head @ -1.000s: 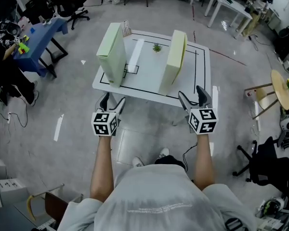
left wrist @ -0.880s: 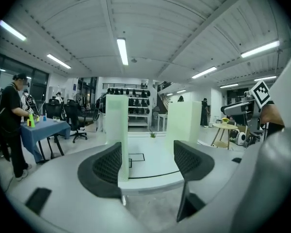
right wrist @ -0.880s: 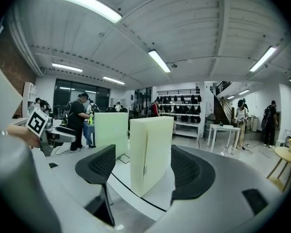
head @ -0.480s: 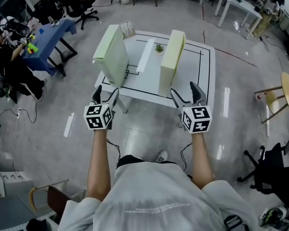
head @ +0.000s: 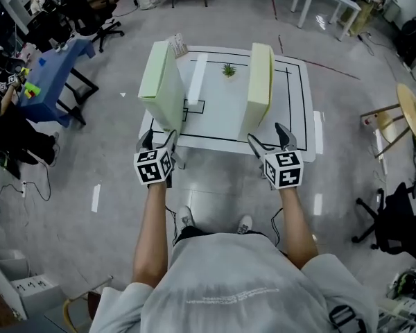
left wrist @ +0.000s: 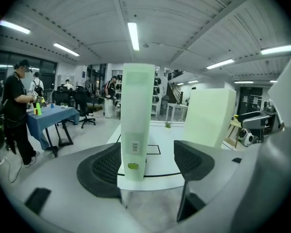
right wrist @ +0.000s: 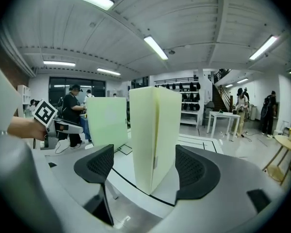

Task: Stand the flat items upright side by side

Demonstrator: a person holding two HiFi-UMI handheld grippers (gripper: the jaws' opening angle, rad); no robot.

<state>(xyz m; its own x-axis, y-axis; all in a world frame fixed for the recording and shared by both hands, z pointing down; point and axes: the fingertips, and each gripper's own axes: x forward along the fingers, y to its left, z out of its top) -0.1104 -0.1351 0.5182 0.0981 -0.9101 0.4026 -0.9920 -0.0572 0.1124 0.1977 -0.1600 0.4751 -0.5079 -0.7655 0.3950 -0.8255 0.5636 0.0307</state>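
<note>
A white worktop point(head: 222, 113) holds two binders standing upright and well apart: a pale green binder point(head: 163, 82) on the left and a pale yellow binder point(head: 258, 89) on the right. The left gripper point(head: 159, 139) and right gripper point(head: 267, 136) hover at the near edge. Each has its jaws spread apart and empty, lined up with the binder ahead.
</note>
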